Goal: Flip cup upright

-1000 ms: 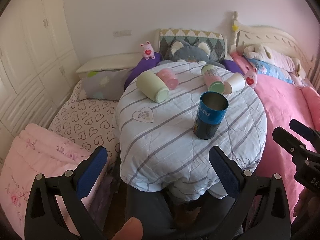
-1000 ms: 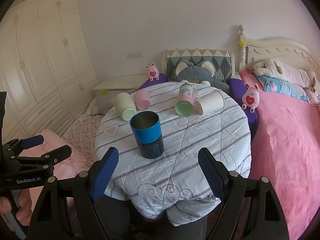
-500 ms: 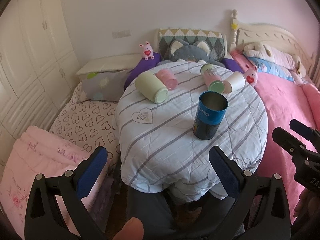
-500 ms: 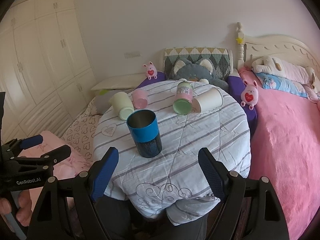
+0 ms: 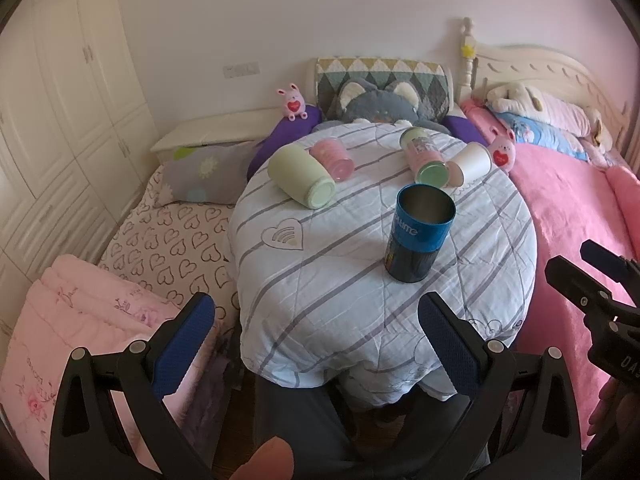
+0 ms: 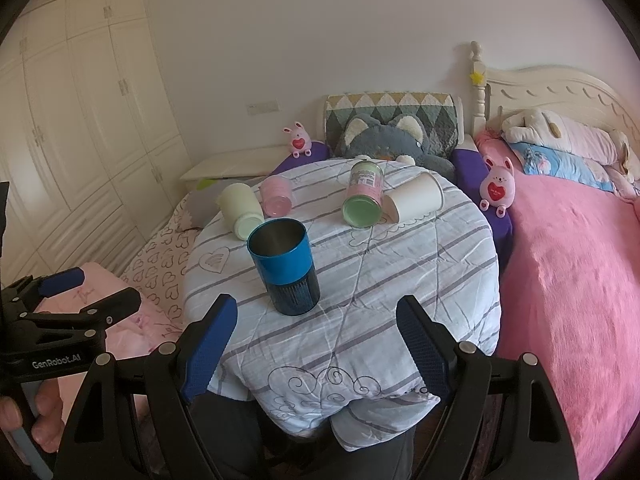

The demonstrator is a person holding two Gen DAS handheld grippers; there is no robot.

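Observation:
A blue cup (image 5: 420,234) (image 6: 285,266) stands upright on the round cloth-covered table (image 5: 340,280) (image 6: 420,280). Several cups lie on their sides at the far edge: a pale green one (image 5: 301,176) (image 6: 240,210), a pink one (image 5: 333,154) (image 6: 276,195), a green-bottomed pink one (image 5: 424,156) (image 6: 363,194) and a white paper one (image 5: 470,162) (image 6: 416,200). My left gripper (image 5: 316,320) is open and empty, short of the table's near edge. My right gripper (image 6: 316,324) is open and empty, just short of the blue cup.
A pink bed (image 6: 568,280) lies right of the table. A heart-print mattress (image 5: 168,240) and folded pink blanket (image 5: 80,320) lie left. A grey cat cushion (image 6: 384,136) and pink bunny toys (image 6: 496,188) sit behind. White wardrobes (image 6: 80,120) stand at left.
Both grippers have drawn back and risen slightly, so the table looks a little farther. The cups have not moved. Both grippers stay open.

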